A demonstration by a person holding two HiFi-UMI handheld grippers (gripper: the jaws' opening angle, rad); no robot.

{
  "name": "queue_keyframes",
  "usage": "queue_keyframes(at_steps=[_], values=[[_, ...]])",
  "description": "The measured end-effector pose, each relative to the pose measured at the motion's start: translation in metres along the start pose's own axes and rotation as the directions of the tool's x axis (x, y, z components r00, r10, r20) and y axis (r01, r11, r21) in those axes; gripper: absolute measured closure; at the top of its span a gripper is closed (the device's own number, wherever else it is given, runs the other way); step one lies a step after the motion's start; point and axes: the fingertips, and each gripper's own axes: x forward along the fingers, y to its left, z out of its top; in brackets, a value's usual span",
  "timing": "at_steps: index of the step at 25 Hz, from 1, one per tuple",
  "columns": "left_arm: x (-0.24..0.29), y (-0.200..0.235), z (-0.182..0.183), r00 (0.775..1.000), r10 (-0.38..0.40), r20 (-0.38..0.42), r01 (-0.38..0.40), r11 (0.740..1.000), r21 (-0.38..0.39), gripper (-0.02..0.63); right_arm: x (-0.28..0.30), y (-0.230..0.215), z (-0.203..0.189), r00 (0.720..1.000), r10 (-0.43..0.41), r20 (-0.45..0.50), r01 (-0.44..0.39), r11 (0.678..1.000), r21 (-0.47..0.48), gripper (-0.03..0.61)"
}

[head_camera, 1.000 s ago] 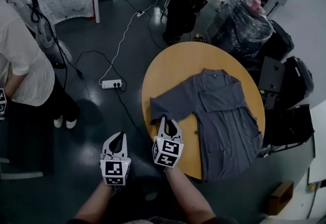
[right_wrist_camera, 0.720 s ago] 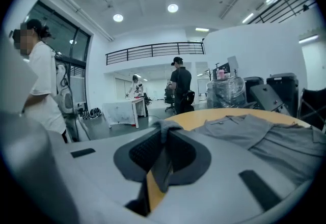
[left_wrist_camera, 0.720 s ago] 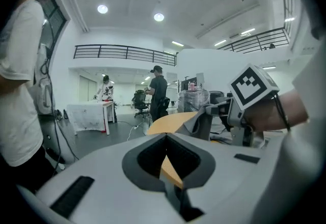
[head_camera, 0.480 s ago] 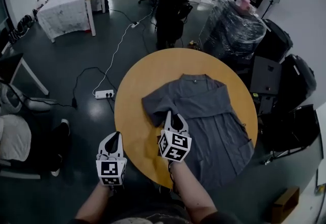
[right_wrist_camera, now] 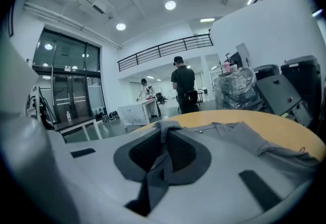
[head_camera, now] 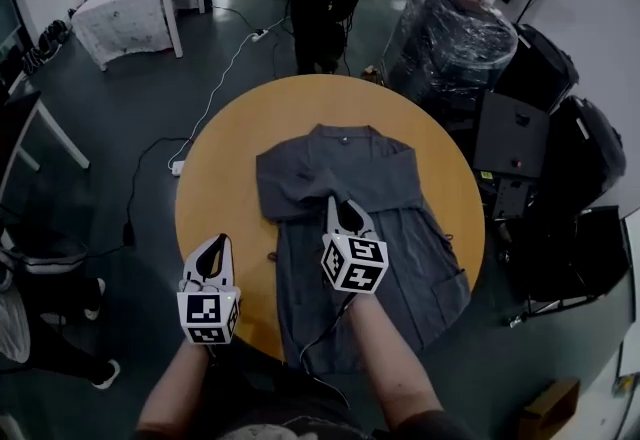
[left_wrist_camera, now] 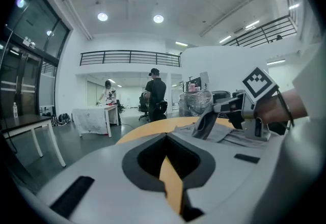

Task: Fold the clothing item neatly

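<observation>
The round table carries the grey shirt, which lies across its middle and right, collar at the far side and hem hanging over the near edge. My right claw sits over the shirt's front, left of its middle, and is pinched on a fold of the grey cloth, which runs down between its jaws in the right gripper view. My left claw hovers above the bare table's near-left edge, pressed together on nothing.

I judge I am early in the fold, carrying the shirt's left side in toward its middle. Next I should lay this pinch down flat and straight, let go, then bring the left claw in to help with the other side and the hanging hem.

The tabletop is smooth, warm-coloured, wood-like and circular. The shirt is thin, soft woven cloth, limp and creased, with a small collar and buttons down the front. My claws are hard, pale, matte plastic with pointed tips.
</observation>
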Motion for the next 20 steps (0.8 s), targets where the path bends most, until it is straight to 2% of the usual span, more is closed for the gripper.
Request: queue_keyframes(at_steps=[7,15,20], values=[[-0.006,-0.049,0.003,1.000,-0.024,-0.019,0.024,1.000,0.000,0.606,-0.009,-0.030,-0.027,0.994,0.066,-0.089,-0.067,0.998,-0.009,0.558],[0.000,-0.065,-0.015,0.997,-0.054,-0.062,0.053,0.999,-0.011,0.606,-0.013,-0.045,-0.048,0.990,0.054,-0.128,-0.052,0.998,0.019,0.558],[0.007,-0.063,-0.020,0.996,-0.066,-0.060,0.064,0.997,-0.040,0.606,-0.010,-0.049,-0.043,0.992,0.043,-0.122,-0.043,0.999,0.005,0.558]])
